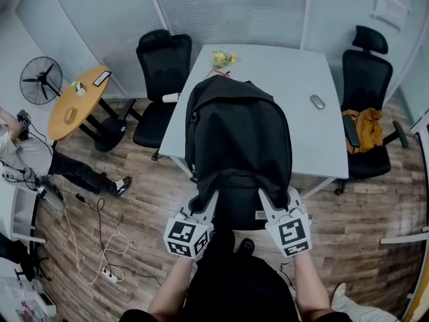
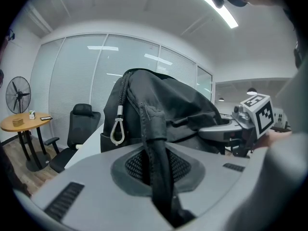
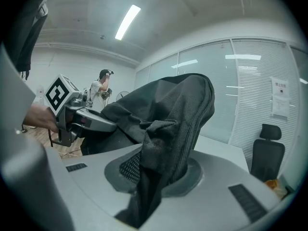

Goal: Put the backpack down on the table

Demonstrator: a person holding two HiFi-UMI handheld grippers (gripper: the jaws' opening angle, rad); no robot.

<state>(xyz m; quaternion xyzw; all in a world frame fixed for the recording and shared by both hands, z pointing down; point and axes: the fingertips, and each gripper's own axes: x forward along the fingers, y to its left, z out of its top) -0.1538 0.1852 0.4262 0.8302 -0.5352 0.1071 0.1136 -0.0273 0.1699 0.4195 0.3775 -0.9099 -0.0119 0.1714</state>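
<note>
Backpack hangs from both grippers over the near edge of the white surface; its far end seems to rest there, though the contact is hidden. The left gripper has its jaws clamped on a black strap, and the right gripper pinches a padded mesh strap. To set it down well, carry it further in, lower both sides evenly, and let go only once its weight rests, clear of the mouse

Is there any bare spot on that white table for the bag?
Yes: the table is bare right of the backpack, nearer than the grey mouse, and between mouse and yellow flowers. The flowers' corner is tighter.
</note>
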